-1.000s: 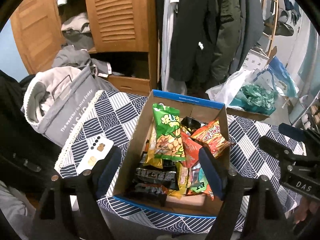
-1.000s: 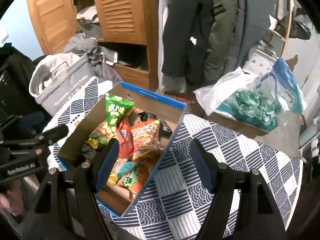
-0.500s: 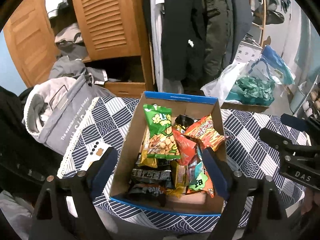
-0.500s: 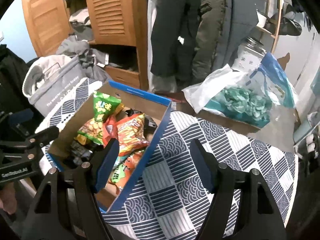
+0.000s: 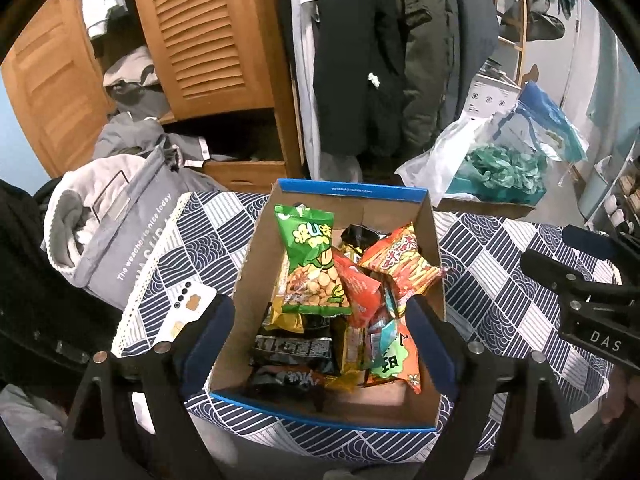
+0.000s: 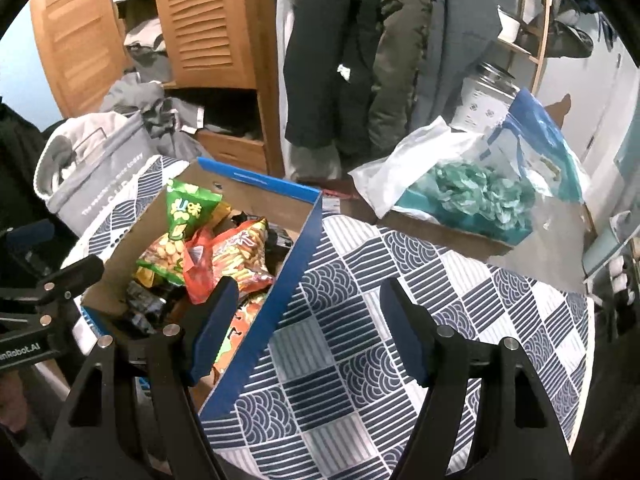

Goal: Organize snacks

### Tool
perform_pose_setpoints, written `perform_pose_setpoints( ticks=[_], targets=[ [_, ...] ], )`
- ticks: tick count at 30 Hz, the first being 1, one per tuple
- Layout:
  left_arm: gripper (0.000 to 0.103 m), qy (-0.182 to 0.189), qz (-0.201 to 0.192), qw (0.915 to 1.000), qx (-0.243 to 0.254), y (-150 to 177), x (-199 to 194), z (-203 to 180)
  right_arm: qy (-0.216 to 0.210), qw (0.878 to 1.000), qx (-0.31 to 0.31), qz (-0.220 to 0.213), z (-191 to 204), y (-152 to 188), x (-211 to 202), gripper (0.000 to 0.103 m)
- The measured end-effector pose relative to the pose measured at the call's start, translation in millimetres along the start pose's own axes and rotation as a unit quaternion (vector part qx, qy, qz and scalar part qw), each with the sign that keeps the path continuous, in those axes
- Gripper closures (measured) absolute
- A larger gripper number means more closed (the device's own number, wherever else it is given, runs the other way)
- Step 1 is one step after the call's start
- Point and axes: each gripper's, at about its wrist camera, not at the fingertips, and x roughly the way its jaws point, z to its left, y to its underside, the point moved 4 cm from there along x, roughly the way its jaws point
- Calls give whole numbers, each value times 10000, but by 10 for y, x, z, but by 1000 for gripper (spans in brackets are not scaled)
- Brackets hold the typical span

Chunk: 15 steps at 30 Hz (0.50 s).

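A cardboard box full of bright snacks stood at the counter's left edge. Both tongs, left and right, hung released, empty. Only the left view showed a white card.

The left wrist camera looks down from just before the snack box, facing the wardrobe. The right wrist camera looks from the box's right, perhaps slightly higher. Both share the box.
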Motion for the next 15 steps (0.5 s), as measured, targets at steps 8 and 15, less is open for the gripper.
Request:
perform_pose_setpoints(
  ticks=[8, 15],
  targets=[
    [15, 15, 54, 10000, -45, 5, 27, 6, -5, 10000, -12, 5, -5, 7, -1, 31],
    [15, 10, 66, 10000, -60, 4, 32, 21, 4, 10000, 3, -5, -11, 6, -5, 31]
  ],
)
